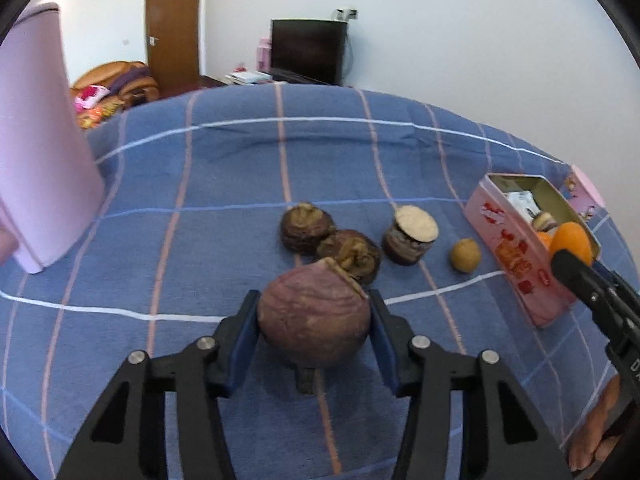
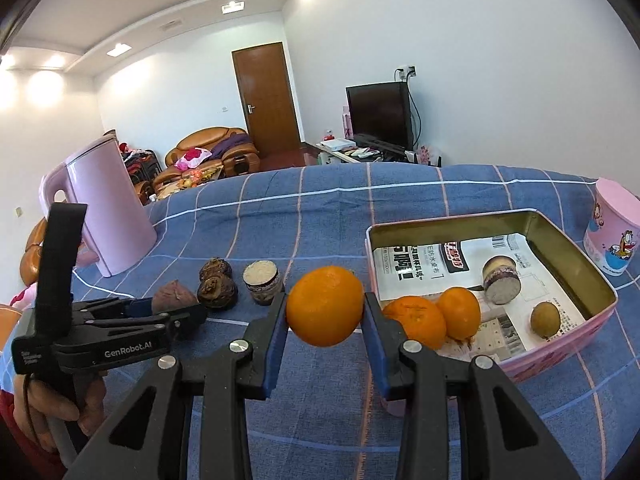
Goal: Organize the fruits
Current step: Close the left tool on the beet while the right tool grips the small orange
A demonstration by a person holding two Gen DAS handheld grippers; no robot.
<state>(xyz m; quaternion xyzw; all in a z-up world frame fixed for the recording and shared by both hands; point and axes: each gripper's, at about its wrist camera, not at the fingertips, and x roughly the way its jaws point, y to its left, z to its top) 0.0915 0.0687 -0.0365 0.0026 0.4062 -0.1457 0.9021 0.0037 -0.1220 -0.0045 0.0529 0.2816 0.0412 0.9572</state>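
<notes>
The left tool [image 1: 314, 320] fills the bottom of its own view, its blue pads set on either flank of a purplish-brown round fruit [image 1: 314, 322] that seems to rest on the blue checked cloth [image 1: 224, 168] over the counter; the pads appear to touch its skin, so I read it as clenched on that fruit, though how firm the hold is cannot be told. Just beyond it lie two dark brown fruits [image 1: 330, 240] touching each other, then a cut piece with a pale flat top [image 1: 410, 236], then a small yellowish-brown fruit [image 1: 465, 255], all loose on the cloth. The right tool [image 2: 325, 306] is clamped on an orange [image 2: 325, 306], which hangs clear of the cloth just left of the pink tin box [image 2: 600, 288]. Inside the box, on printed paper, sit two more oranges [image 2: 436, 318], a cut piece like the one outside [image 2: 502, 280] and a small brownish fruit [image 2: 545, 319]. A pink kettle [image 2: 108, 208] stands well off to the left, a pink cup [image 2: 612, 228] beside the box's far right. The step in hand looks like gathering the loose fruit into the box: one orange is on its way, and a second pick is starting. Next, the right tool likely needs to carry the orange over the near rim and release it low on the open paper, clear of the oranges already there; the left needs a secure hold before lifting its fruit, which is wide and rounded and may slip or roll.
</notes>
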